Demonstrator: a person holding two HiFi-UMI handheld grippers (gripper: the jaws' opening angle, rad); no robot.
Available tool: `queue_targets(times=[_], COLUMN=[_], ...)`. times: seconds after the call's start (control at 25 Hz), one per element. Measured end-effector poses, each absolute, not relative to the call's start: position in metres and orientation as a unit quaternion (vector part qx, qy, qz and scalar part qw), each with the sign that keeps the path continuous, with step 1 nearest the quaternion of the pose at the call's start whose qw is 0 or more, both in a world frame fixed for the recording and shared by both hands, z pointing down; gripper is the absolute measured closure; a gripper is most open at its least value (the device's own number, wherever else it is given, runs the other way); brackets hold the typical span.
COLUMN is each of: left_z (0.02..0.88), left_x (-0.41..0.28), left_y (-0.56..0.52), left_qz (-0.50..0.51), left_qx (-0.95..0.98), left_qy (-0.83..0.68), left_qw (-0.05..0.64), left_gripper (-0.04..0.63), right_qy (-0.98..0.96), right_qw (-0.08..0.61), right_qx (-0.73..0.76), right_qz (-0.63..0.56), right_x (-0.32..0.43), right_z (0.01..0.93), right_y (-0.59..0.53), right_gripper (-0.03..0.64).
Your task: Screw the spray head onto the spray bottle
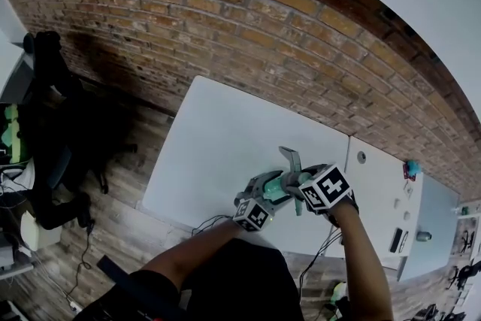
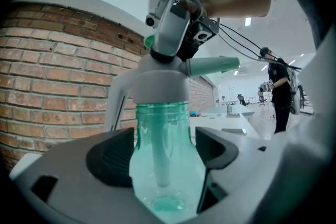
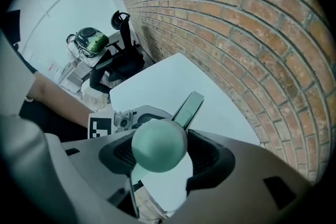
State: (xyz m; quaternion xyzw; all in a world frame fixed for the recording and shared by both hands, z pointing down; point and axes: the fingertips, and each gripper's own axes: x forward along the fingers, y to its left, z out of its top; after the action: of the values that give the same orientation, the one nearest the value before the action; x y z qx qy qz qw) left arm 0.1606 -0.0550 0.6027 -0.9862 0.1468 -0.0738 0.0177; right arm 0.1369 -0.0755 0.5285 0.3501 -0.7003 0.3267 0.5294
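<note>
Left gripper point(image 2: 164, 153) is clamped on the belly of the teal spray bottle point(image 2: 161, 126). It's holding the bottle upright in the air over the near edge of the white surface point(image 1: 225, 139). Right gripper point(image 3: 157, 157) comes down from above, closed on the rounded top of the spray head point(image 3: 159, 144), whose grey collar sits on the bottle neck.

What I'd worry about:

- That rounded top is a slippery thing to twist by, so the pads could skate round it without turning the collar.
- The bottle looks like thin plastic. It might spin in the left grip, or the neck might get squashed and the threads cross.
- Any slip out here and it probably hits the floor, not the surface.

Bottle looks empty (just the dip tube point(image 2: 161, 162) hanging inside, no liquid I can see).
</note>
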Motion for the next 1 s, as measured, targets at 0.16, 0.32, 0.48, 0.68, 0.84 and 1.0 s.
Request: queue_targets(times=[0.16, 0.32, 0.48, 0.68, 0.84, 1.0], left_z=[0.603, 0.603, 0.603, 0.604, 0.604, 0.611], left_x=[0.161, 0.16, 0.16, 0.161, 0.161, 0.161], left_y=[-0.055, -0.053, -0.054, -0.055, -0.055, -0.054], left_qz=[-0.075, -0.076, -0.074, -0.074, -0.074, -0.08], left_qx=[-0.987, -0.987, -0.987, -0.987, -0.987, -0.988], left_qy=[0.144, 0.14, 0.14, 0.141, 0.139, 0.135], left_qw=[0.017, 0.013, 0.011, 0.011, 0.008, 0.014], left_gripper=[0.245, 0.245, 0.245, 0.245, 0.245, 0.245], right_qy=[-0.699, -0.694, -0.705, -0.73, -0.758, -0.785], right_qw=[0.53, 0.542, 0.538, 0.542, 0.548, 0.565], right_qx=[0.354, 0.36, 0.351, 0.309, 0.272, 0.195], right_qz=[0.324, 0.308, 0.302, 0.278, 0.225, 0.163], right_x=[0.138, 0.135, 0.133, 0.13, 0.126, 0.118], right_z=[0.528, 0.527, 0.52, 0.499, 0.481, 0.472], right_y=[-0.075, -0.074, -0.074, -0.066, -0.067, -0.062], right_gripper=[0.356, 0.356, 0.356, 0.356, 0.356, 0.356])
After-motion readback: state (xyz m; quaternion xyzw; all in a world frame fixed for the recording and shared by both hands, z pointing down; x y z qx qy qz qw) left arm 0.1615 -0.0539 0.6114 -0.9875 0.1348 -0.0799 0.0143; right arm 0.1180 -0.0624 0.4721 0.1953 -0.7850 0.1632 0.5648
